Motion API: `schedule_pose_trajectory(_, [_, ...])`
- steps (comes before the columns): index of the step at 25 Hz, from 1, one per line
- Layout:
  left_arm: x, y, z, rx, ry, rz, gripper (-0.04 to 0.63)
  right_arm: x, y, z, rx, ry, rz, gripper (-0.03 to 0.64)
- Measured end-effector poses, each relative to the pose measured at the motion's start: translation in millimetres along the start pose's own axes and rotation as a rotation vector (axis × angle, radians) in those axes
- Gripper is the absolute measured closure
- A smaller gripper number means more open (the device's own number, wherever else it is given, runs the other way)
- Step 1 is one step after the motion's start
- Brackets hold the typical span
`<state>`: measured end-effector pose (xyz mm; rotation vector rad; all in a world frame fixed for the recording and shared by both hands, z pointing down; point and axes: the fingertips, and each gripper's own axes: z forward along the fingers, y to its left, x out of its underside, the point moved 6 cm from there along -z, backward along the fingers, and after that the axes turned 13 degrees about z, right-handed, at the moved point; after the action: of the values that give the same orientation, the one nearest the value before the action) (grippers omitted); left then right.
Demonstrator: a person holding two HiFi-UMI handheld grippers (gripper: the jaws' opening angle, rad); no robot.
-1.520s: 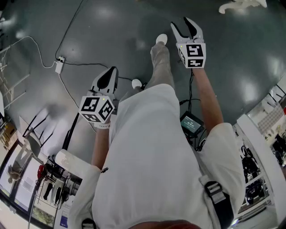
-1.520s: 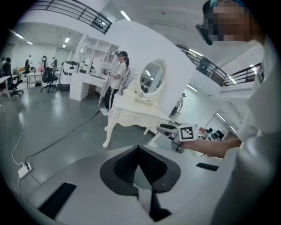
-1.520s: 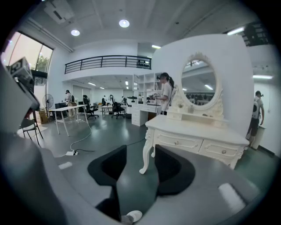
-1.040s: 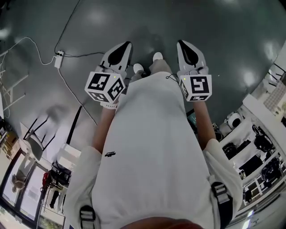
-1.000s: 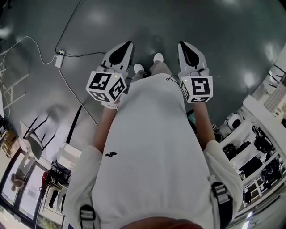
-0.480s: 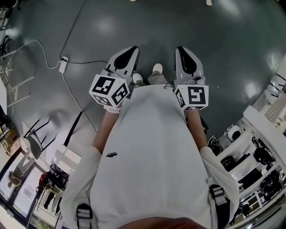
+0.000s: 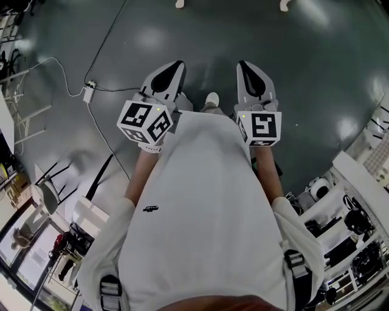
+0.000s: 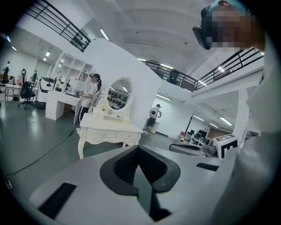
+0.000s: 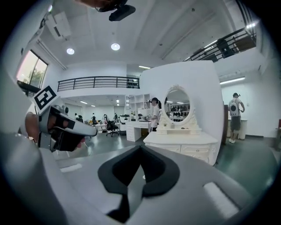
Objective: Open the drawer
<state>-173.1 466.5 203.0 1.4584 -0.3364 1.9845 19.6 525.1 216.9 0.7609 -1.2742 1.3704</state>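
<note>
A white dressing table [image 9: 184, 141] with an oval mirror stands some way ahead across the dark floor; in the right gripper view its small drawer fronts [image 9: 196, 152] face me. The left gripper view also shows the dressing table [image 8: 109, 129], further off. In the head view my left gripper [image 7: 176, 64] and right gripper [image 7: 245, 64] are held side by side in front of my body, above the floor. Both are shut with nothing between the jaws, as each gripper view confirms for the left gripper [image 8: 139, 147] and the right gripper [image 9: 140, 147]. Neither touches the table.
A cable and a white power adapter [image 7: 89, 92] lie on the floor to my left. Shelving with gear [image 7: 355, 206] lines the right side. Two white furniture feet [image 7: 180, 3] show at the top edge. A person [image 8: 91, 99] stands beside the dressing table.
The right jaws, open in the earliest frame, are shut. The left gripper rose level with the right. Both moved forward over the floor, and white furniture feet came into view at the top.
</note>
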Motion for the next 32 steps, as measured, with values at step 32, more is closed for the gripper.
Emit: schedule_pose_trajectory(32, [-82.5,141.4,170.7,0.153,-0.014,-0.031,0.586,-67.4,-48.3,186.2,0.081,0.013,0.097,0.606])
